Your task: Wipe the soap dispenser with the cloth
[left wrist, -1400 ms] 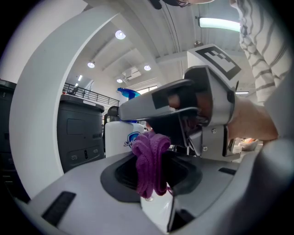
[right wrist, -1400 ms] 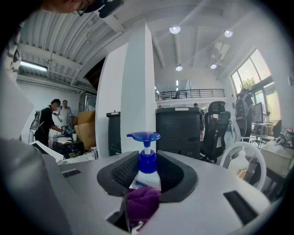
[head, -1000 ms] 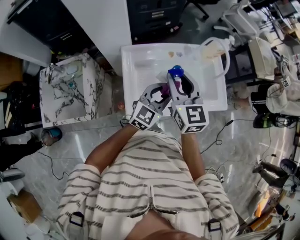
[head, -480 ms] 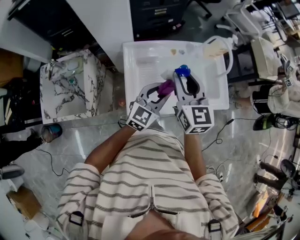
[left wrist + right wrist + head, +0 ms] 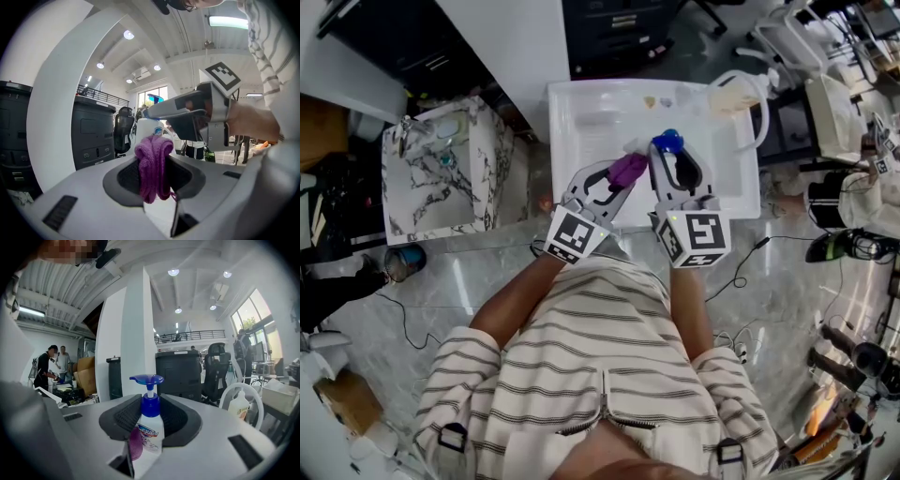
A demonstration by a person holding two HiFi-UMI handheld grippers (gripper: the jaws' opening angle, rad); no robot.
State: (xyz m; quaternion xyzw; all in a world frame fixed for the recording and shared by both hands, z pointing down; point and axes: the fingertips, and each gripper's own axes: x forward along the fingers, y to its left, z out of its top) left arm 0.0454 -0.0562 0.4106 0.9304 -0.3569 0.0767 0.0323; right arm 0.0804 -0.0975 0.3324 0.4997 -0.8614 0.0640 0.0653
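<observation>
- One white table [image 5: 581,131], the landmark for the rest.
- One soap dispenser [image 5: 667,142], blue-topped, standing on the table near its middle.
- One purple cloth [image 5: 628,170], over the table, just left of the dispenser.
- Two grippers over the table's near half: the left gripper [image 5: 623,180] and the right gripper [image 5: 673,167].
- Two marker cubes, one on the left gripper [image 5: 574,234] and one on the right [image 5: 701,236], at the table's near edge.
- One marble-patterned sink unit [image 5: 441,183], left of the table.
- One pale bottle [image 5: 729,94], at the table's far right corner.
</observation>
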